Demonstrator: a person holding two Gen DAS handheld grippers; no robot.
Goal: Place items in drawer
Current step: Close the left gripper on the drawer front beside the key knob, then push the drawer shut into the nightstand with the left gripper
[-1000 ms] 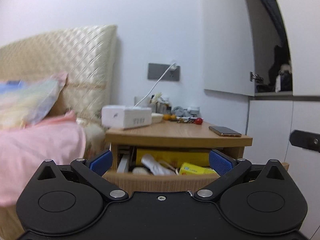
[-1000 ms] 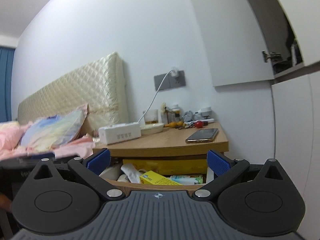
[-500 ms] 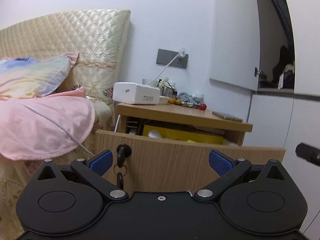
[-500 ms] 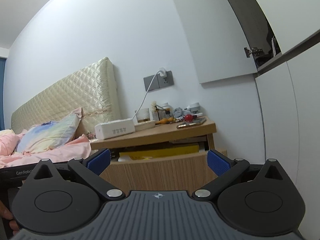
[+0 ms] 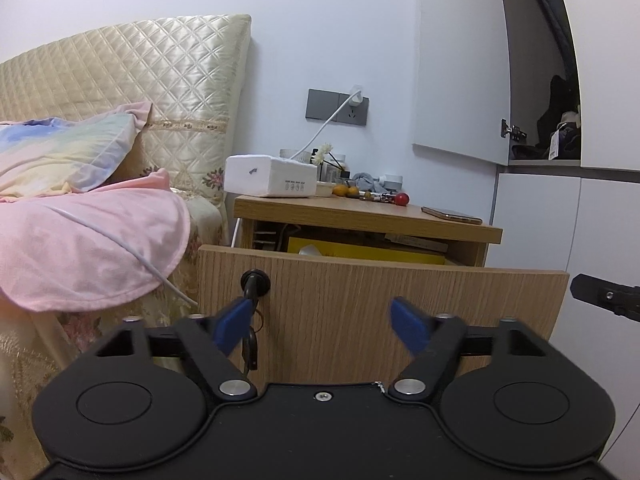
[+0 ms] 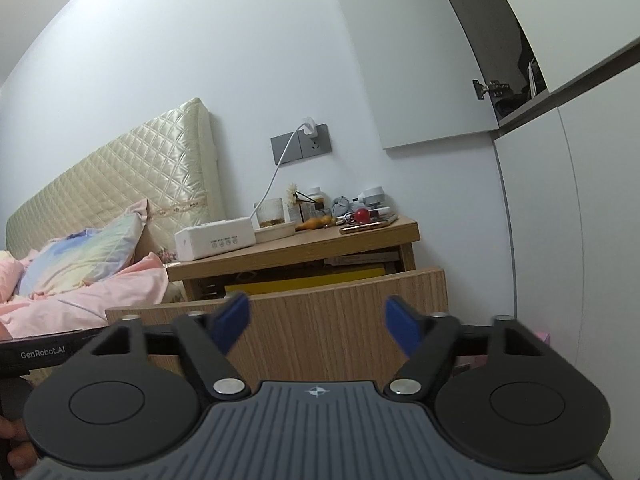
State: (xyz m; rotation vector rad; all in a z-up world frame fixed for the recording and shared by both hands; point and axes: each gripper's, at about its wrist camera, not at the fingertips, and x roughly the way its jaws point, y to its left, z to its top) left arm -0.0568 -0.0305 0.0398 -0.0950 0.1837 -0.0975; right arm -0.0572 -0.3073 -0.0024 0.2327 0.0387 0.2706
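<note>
Both grippers have dropped lower—the drawer front now hides its contents; left gripper and right gripper fingers gape, empty.

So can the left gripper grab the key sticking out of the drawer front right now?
Probably yes. The left gripper is open and empty, facing the drawer front. The key pokes out just beside its left fingertip, with nothing between them. It would likely need to shift a little to the left first.

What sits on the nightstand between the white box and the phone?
Between the white box and phone: orange fruit-like bits, keys, a red ball, in the left wrist view.
</note>
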